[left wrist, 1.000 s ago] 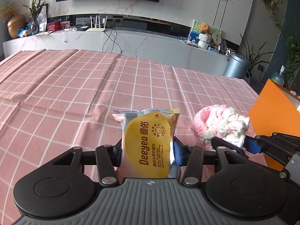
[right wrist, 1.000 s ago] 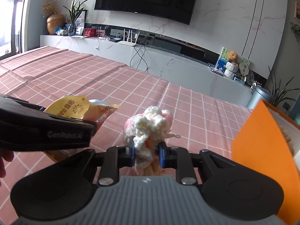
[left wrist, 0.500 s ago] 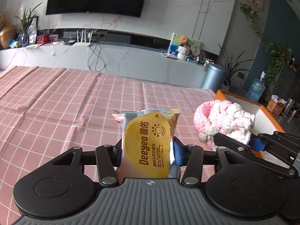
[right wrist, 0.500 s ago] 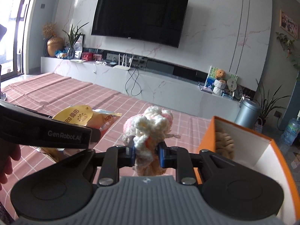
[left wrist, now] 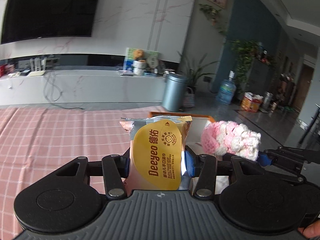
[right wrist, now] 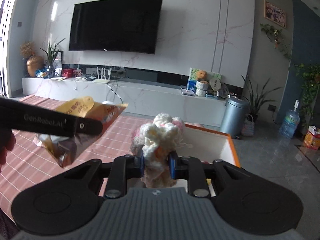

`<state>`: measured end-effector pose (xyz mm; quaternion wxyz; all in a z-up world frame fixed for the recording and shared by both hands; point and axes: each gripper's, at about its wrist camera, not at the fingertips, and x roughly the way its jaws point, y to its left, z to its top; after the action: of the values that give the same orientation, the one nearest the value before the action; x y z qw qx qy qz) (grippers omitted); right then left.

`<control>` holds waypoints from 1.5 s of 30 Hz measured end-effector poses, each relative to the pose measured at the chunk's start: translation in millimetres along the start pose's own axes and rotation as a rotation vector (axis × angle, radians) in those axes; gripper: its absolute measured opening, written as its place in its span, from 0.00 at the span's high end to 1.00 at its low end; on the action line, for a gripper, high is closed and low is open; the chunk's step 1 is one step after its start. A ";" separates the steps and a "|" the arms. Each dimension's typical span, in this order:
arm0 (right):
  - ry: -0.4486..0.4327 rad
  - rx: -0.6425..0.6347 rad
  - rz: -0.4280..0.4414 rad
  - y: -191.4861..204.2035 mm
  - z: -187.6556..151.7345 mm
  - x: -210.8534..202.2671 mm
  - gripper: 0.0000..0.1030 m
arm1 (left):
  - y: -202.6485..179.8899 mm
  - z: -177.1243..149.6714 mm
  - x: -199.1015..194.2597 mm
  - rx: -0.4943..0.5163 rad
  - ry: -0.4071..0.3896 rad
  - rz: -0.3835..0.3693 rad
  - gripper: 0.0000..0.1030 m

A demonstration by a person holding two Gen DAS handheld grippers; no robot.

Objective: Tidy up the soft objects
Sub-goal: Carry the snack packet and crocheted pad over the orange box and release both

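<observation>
My left gripper (left wrist: 157,163) is shut on a yellow Deeyeo wet-wipes pack (left wrist: 158,152) and holds it upright in the air. The pack also shows at the left of the right wrist view (right wrist: 84,124). My right gripper (right wrist: 157,163) is shut on a pink and white crocheted piece (right wrist: 160,136), which also shows to the right of the pack in the left wrist view (left wrist: 230,140). An orange box with white inner walls (right wrist: 230,140) stands just beyond and below both grippers; its rim shows in the left wrist view (left wrist: 200,116).
A pink checked cloth (left wrist: 60,136) covers the table to the left. Beyond the table edge are a grey bin (right wrist: 234,114), a white TV bench (right wrist: 120,94) and a water bottle (right wrist: 289,124) on the floor.
Both grippers have risen and swung right with their loads, from low over the cloth to above the orange box. Both grips are unchanged.
</observation>
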<state>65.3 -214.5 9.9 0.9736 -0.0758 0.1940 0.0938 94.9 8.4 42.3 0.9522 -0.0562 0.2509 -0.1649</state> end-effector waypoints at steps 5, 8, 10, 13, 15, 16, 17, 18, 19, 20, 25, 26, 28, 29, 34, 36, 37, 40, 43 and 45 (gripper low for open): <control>0.046 -0.065 -0.051 -35.2 -2.5 6.0 0.79 | -30.7 12.1 33.0 0.050 0.039 -0.087 0.45; 0.076 -0.104 -0.066 -55.2 -1.2 17.2 0.79 | -45.5 18.6 55.3 0.068 0.071 -0.114 0.45; 0.099 -0.119 -0.065 -68.5 1.6 28.3 0.79 | -54.6 23.2 71.5 0.083 0.094 -0.132 0.45; 0.137 -0.157 -0.063 -81.2 5.3 48.4 0.79 | -64.5 29.9 95.2 0.092 0.133 -0.159 0.45; 0.163 -0.189 -0.063 -89.0 7.2 64.9 0.78 | -70.5 33.7 110.7 0.089 0.156 -0.168 0.45; 0.174 -0.202 -0.063 -92.0 7.9 72.4 0.78 | -72.1 35.9 120.4 0.089 0.172 -0.167 0.45; 0.185 -0.218 -0.061 -94.8 8.7 80.0 0.78 | -73.9 37.9 129.6 0.088 0.188 -0.164 0.45; 0.196 -0.239 -0.057 -97.8 10.5 88.4 0.78 | -74.6 39.6 137.2 0.088 0.201 -0.164 0.45; 0.204 -0.256 -0.056 -100.3 11.1 95.3 0.78 | -75.2 41.3 146.0 0.087 0.214 -0.165 0.45; 0.215 -0.273 -0.052 -102.9 12.5 102.7 0.78 | -75.6 42.4 152.9 0.088 0.223 -0.165 0.45; 0.266 -0.359 -0.016 -109.4 13.5 139.7 0.78 | -80.4 44.3 185.3 0.137 0.267 -0.145 0.45; 0.276 -0.367 -0.011 -110.6 13.8 146.9 0.77 | -80.9 43.8 192.0 0.142 0.276 -0.139 0.45; 0.295 -0.374 0.003 -112.3 14.8 160.3 0.76 | -80.1 44.1 203.8 0.146 0.298 -0.130 0.45; 0.300 -0.378 0.007 -110.9 14.9 165.0 0.76 | -80.0 44.1 209.2 0.148 0.308 -0.128 0.45; 0.323 -0.426 0.021 -113.8 13.9 193.2 0.73 | -76.3 42.7 231.9 0.173 0.344 -0.111 0.45; 0.330 -0.453 0.023 -112.3 10.2 198.4 0.71 | -75.3 42.0 240.6 0.176 0.359 -0.098 0.45; 0.333 -0.463 0.022 -112.3 9.5 201.3 0.69 | -74.9 41.8 244.1 0.176 0.366 -0.096 0.45; 0.346 -0.481 0.021 -110.5 6.6 209.3 0.64 | -73.4 40.4 250.8 0.175 0.379 -0.096 0.45; 0.355 -0.492 0.023 -109.2 4.6 215.6 0.61 | -72.8 40.6 258.0 0.171 0.393 -0.093 0.45; 0.351 -0.505 0.018 -106.8 2.8 216.3 0.57 | -73.0 39.9 260.7 0.169 0.401 -0.089 0.44</control>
<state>285.1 -284.5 -60.5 0.8748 -0.3285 0.3304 0.1330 307.5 -148.5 -28.9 0.8763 0.0467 0.4180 -0.2349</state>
